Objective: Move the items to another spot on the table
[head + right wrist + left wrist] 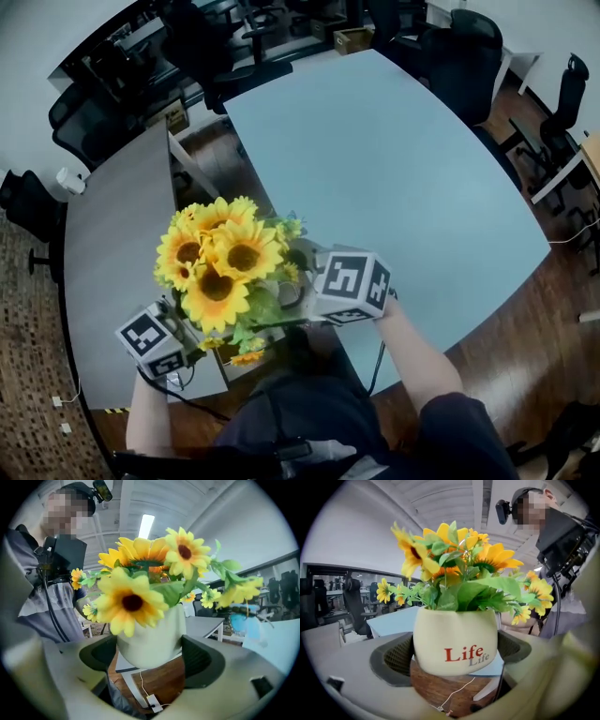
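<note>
Both grippers on one pot. Left gripper: jaws spread wide, pads pressed to flanks of cream pot, "Life" print facing my camera. Right gripper: likewise clamped on it, from opposite side. Pot upright, long axis vertical, sunflowers pointing up at head camera. I see it held clear above wooden floor, between grey table and blue table.

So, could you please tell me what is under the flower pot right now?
Nothing supports the pot: the left gripper and right gripper clamp it in the air, above wooden floor with a white cable. In the head view, the sunflowers cover that spot.
</note>
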`<state>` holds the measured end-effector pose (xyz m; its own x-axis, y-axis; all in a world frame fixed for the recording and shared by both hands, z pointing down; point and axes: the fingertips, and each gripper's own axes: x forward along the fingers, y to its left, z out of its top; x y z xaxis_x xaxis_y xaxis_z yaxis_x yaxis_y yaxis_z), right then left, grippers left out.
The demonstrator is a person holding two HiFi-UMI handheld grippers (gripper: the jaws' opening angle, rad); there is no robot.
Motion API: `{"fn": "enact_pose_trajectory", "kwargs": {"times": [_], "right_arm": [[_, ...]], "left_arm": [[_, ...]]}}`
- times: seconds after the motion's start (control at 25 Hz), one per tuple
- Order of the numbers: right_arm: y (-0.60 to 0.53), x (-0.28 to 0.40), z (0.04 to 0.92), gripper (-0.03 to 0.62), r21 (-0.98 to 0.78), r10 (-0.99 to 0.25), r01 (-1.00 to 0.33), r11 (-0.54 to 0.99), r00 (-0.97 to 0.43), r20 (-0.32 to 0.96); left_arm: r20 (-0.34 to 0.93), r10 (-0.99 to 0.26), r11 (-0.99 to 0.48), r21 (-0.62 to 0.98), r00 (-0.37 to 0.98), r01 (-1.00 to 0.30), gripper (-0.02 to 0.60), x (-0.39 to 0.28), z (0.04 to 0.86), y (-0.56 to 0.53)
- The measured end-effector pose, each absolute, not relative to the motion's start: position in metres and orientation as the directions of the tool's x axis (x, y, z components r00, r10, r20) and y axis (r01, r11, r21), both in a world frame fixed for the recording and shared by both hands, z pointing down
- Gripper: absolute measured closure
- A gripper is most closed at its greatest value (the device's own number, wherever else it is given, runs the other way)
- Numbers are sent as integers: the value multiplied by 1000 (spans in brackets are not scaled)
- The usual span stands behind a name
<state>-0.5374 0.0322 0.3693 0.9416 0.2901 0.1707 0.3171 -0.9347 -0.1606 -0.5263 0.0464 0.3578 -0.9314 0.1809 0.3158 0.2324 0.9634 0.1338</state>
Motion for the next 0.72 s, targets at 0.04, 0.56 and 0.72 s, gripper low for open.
{"fn": "enact_pose_trajectory", "kwargs": {"times": [0.04,0.56,0.72], "right_arm": [[39,-534,369,154,-161,288,315,-935,943,169],[143,-458,382,155,-127,200,257,-958,918,344],[166,-425,383,155,-126,147,211,-969,908,392]], "left_arm": [[303,185,962,138,-935,235,21,-523,358,53],[287,235,958,91,-929,271,22,-447,374,153],[263,287,946,74,-921,316,23,-411,376,176]]}}
